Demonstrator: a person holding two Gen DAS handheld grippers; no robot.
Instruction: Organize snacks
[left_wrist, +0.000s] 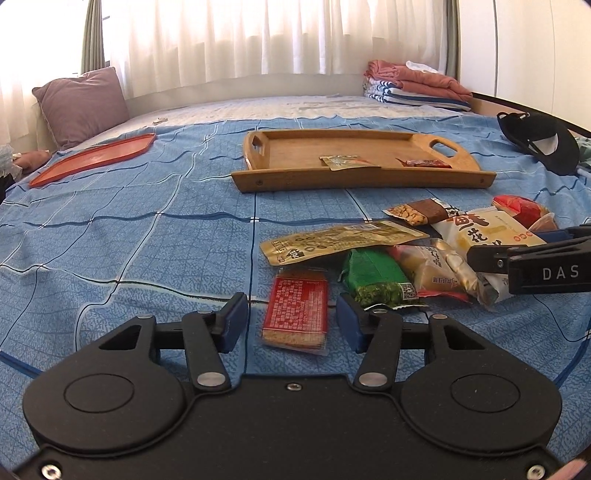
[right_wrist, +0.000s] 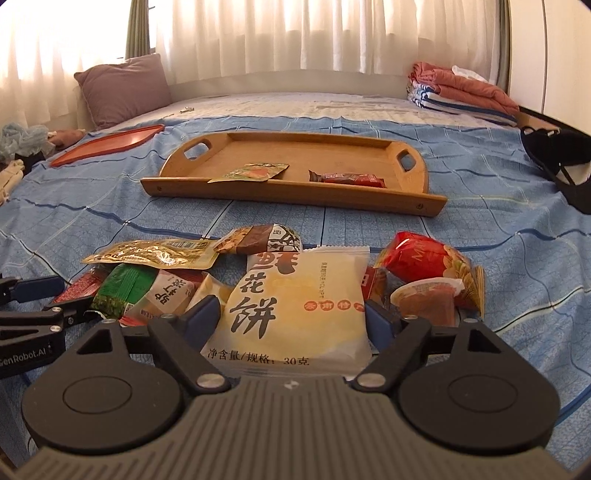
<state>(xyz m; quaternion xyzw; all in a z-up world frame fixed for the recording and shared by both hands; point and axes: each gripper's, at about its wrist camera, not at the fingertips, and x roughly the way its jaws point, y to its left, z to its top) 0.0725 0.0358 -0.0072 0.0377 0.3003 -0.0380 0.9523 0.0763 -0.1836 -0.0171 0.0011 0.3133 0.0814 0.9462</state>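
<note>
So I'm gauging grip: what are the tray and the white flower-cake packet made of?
Tray: apparently bamboo or wood, smooth satin finish, visible grain and screwed joints. White flower-cake packet: likely thin plastic film, semi-glossy, crinkled, with a serrated sealed edge.

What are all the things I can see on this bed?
wooden tray: one, brown, middle of the bed
snacks in tray: two, a green-yellow packet and a dark red bar
snack pile: several packets, near edge; white flower cake, green packet, red cracker pack, gold pouch, jelly cup
orange tray: one, far left
pillow: one, purple, far left corner
folded blankets: one stack, pink and striped, far right
cap: one, black, right
left gripper: open around the cracker pack
right gripper: open around the flower cake
</note>
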